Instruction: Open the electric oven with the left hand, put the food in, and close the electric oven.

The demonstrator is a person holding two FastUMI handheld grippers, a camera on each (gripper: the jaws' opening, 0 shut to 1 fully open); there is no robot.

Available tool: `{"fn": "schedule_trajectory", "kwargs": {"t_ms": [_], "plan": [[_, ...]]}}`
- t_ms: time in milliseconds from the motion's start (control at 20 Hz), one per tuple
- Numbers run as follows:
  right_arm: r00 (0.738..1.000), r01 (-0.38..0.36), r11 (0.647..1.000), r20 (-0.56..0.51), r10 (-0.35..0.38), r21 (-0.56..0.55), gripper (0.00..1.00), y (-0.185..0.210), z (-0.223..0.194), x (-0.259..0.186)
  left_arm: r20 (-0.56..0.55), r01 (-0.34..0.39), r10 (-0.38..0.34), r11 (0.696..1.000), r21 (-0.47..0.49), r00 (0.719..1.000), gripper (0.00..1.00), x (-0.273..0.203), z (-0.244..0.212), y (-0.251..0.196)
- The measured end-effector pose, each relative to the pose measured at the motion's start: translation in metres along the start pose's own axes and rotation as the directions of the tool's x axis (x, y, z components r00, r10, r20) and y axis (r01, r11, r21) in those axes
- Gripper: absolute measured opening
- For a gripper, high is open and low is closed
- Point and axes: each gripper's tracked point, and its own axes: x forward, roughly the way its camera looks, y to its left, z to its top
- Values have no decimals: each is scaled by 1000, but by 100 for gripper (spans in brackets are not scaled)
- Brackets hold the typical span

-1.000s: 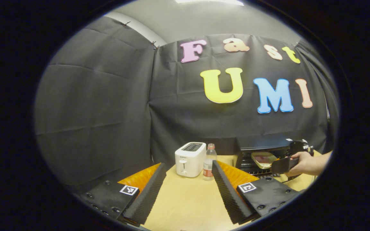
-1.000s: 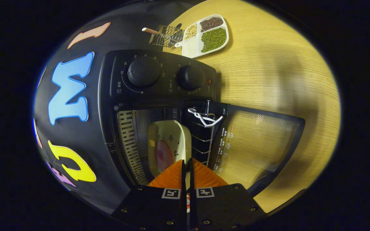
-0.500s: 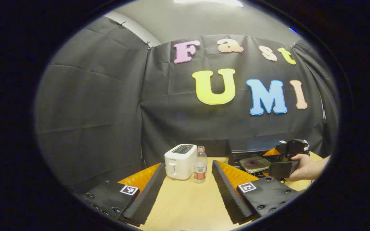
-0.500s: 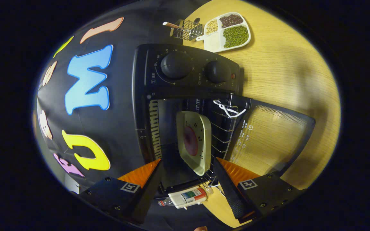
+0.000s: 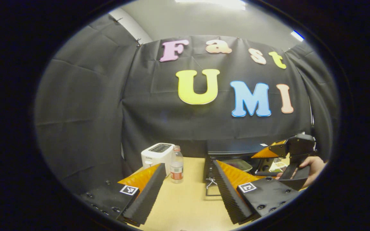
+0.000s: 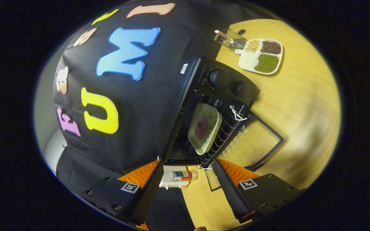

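In the left gripper view, a white toaster and a clear plastic bottle with a red label are seen on the light wooden table. The left gripper is held with its fingers spread apart, nothing between them. Further right, the black electric oven is seen. In the right gripper view, the right gripper is likewise parted and empty, and the cream square plate of food is seen resting on the oven rack, with the glass door let down

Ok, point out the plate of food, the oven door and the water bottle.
plate of food (image 6: 204, 128): right gripper view, dark food at its centre.
oven door (image 6: 255, 145): right gripper view, glass pane.
water bottle (image 5: 176, 164): left gripper view, clear body.
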Motion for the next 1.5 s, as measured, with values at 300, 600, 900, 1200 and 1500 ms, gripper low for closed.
{"fn": "schedule_trajectory", "kwargs": {"t_ms": [300,600,900,1200,1500], "plan": [[999,-10,960,26,18,-279,96,-3,13,-63,-37,68,-68,998,-15,997,95,2,-20,-32],[994,43,839,105,17,-542,97,-18,38,-118,-95,126,-129,991,-35,987,90,5,-48,-69],[960,201,655,279,16,-728,97,-28,77,-167,-184,182,-186,983,-38,965,100,15,-93,-106],[906,332,539,421,48,-774,97,-26,106,-211,-298,228,-234,972,-53,926,97,33,-150,-136],[841,485,422,541,16,-766,97,-39,129,-248,-410,287,-285,956,-58,866,100,48,-206,-166]]}}
